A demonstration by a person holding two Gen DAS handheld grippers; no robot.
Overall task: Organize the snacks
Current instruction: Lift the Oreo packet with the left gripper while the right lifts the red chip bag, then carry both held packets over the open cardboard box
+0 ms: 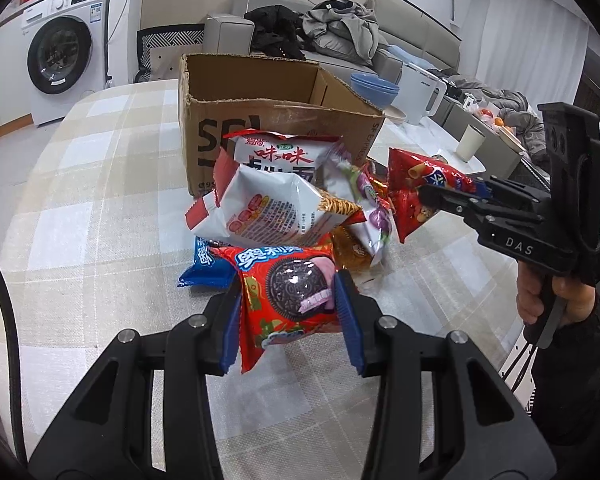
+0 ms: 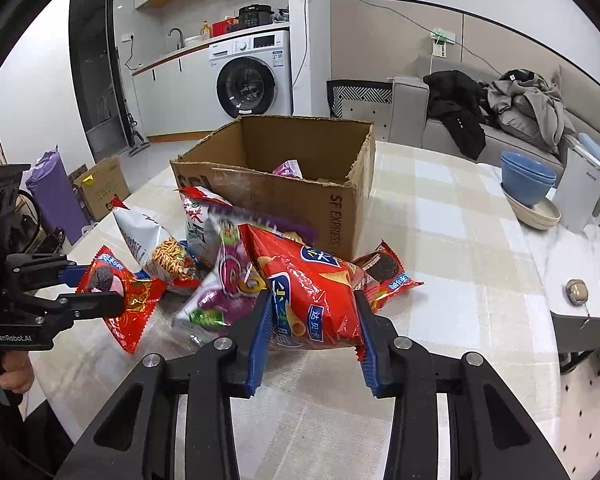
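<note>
My left gripper (image 1: 290, 312) is shut on a red Oreo packet (image 1: 292, 292), held above the table; it also shows in the right wrist view (image 2: 116, 288). My right gripper (image 2: 312, 316) is shut on a red chips bag (image 2: 312, 292), seen in the left wrist view too (image 1: 416, 196). Between them lies a pile of snacks: white noodle bags (image 1: 268, 208), a purple bag (image 2: 224, 280), a blue packet (image 1: 204, 264) and another Oreo packet (image 2: 384, 272). Behind stands an open cardboard box (image 2: 340, 208) with a purple bag (image 2: 287, 169) inside.
The checked tablecloth (image 1: 92, 200) covers the table. Blue bowls on plates (image 2: 528, 184), a white kettle (image 2: 584, 196) and a cup (image 1: 470, 142) stand at the right side. A sofa with clothes (image 2: 512, 108) and a washing machine (image 2: 252, 76) are behind.
</note>
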